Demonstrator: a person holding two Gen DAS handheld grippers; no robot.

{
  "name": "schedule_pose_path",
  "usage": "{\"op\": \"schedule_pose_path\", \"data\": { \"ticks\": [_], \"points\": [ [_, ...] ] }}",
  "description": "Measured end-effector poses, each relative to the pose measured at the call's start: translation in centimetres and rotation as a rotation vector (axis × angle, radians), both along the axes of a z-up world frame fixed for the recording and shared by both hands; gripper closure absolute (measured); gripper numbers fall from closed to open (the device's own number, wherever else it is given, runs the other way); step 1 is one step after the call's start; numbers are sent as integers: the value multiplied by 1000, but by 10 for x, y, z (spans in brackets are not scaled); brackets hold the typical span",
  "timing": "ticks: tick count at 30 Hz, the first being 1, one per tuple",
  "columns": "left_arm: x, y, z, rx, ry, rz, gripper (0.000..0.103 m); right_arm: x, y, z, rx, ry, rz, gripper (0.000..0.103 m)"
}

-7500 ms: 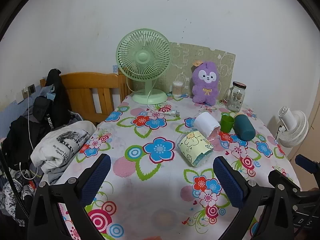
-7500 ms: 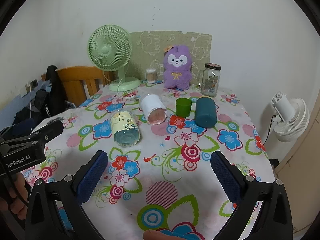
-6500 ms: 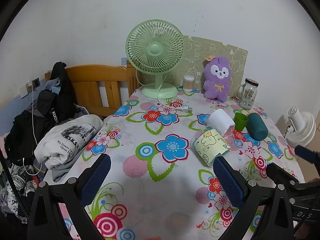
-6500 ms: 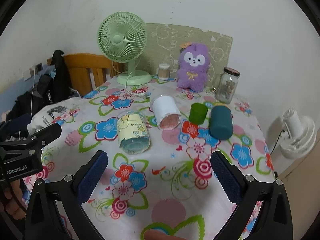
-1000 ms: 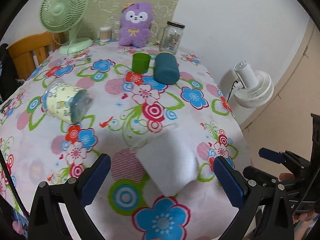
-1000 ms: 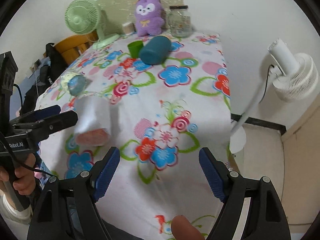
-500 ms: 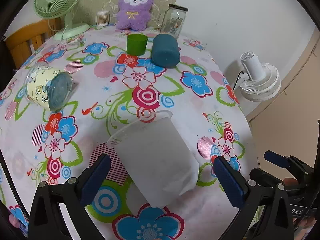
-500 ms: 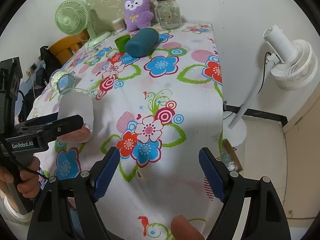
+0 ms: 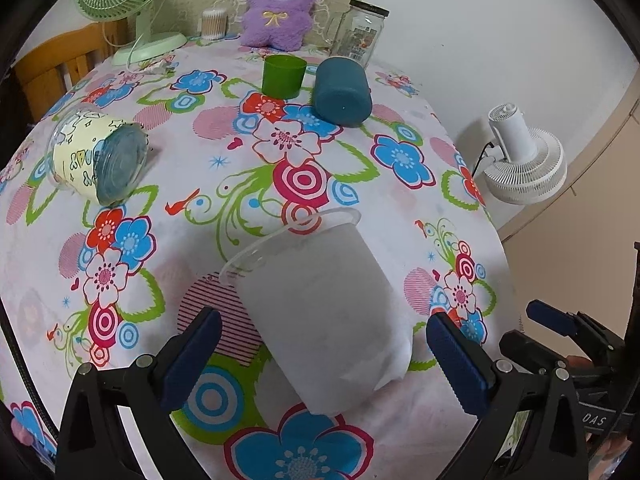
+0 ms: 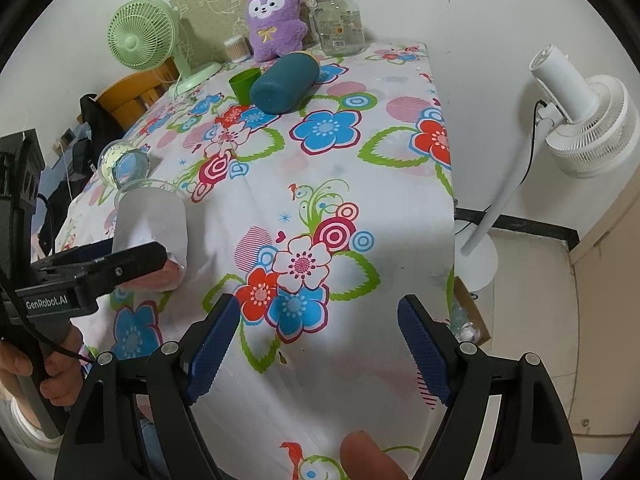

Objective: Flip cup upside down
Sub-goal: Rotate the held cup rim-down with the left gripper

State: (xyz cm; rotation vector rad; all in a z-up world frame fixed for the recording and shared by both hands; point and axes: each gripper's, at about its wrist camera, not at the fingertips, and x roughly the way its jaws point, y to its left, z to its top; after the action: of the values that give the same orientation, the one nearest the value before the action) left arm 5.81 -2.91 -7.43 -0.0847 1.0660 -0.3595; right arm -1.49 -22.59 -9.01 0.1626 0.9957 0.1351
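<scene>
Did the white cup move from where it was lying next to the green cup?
Yes. The white cup was beside the green cup near the purple plush; now it sits at the table's near end, between the left gripper jaws.

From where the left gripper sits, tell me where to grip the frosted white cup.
Grip the frosted white cup across its mid-body, coming from its closed base end. It lies tilted, rim away, between the left gripper's open fingers, so its sides are already flanked.

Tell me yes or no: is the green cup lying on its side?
No, the green cup stands upright, its open mouth up, beside the teal tumbler that lies on its side.
</scene>
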Motion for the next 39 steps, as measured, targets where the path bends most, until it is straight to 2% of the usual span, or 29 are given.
{"op": "schedule_pose_path", "data": {
  "ticks": [2,8,18,24,27,30,33,35,39],
  "points": [
    [-1,1,-1,3,1,-3,4,1,1,0,1,1,-2,20],
    [0,7,-1,-8,8,8,23,1,1,0,12,1,-2,20],
    [-1,11,6,31,-12,-43,24,2,6,-4,24,3,3,20],
    [4,13,18,93,13,-159,25,-1,11,-3,18,-7,21,20],
    [9,12,20,121,62,-236,25,-2,13,-2,25,-11,26,20],
    [13,9,23,203,100,-310,25,-3,15,-3,27,-13,30,20],
    [12,3,25,354,89,-393,25,-4,18,-5,30,-14,33,20],
    [12,1,24,428,95,-438,25,-5,23,-7,27,-17,40,20],
    [13,-4,21,543,170,-540,25,-7,35,-11,34,-18,65,20]
  ]
}}
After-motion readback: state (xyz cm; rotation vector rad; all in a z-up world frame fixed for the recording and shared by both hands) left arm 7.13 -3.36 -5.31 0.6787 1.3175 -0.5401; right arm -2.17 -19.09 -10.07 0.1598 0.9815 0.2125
